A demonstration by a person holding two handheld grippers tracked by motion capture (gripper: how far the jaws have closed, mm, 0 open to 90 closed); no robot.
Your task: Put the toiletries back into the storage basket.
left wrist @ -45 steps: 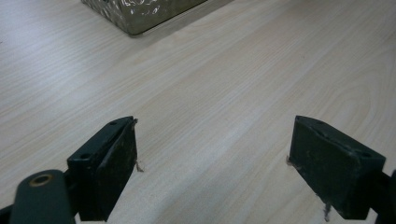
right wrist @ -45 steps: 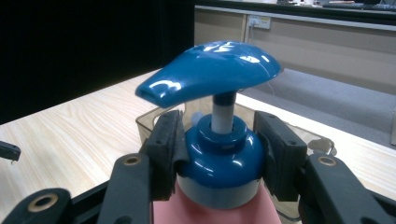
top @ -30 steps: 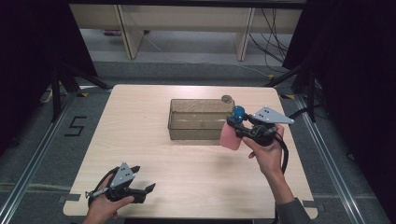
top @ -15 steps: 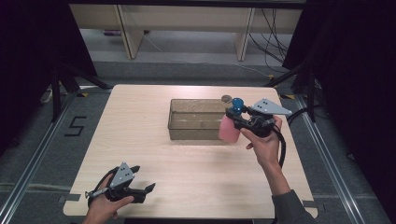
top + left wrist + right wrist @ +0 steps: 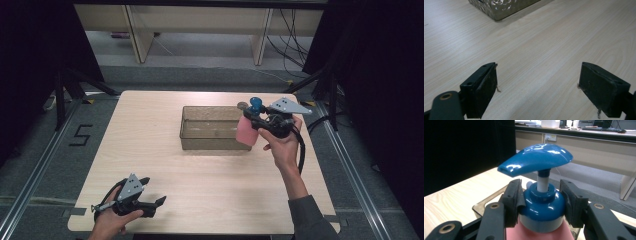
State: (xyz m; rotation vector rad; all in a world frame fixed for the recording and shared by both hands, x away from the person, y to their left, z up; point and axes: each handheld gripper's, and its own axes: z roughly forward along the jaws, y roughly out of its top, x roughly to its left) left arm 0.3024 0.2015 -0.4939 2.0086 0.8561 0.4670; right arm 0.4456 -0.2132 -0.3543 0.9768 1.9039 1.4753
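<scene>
The right gripper (image 5: pixel 256 121) clamps the pink pump bottle (image 5: pixel 245 132) by its blue collar over the clear bin's (image 5: pixel 210 141) right end (left gripper (image 5: pixel 159 201) rests wide near the table's (image 5: pixel 150 120) front-left corner).

Left gripper (image 5: pixel 159 202): black body, grey three-cornered plate on top, two flat black jaw blocks with brass rivets. Right gripper (image 5: pixel 248 116): same build, thick black cable looping below. Grey sleeve (image 5: pixel 307 220) on the right forearm.

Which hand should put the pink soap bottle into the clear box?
The right. Its gripper already clamps the pink bottle by its blue cap, right at the clear box. The left gripper sits open at the table's near edge.
</scene>
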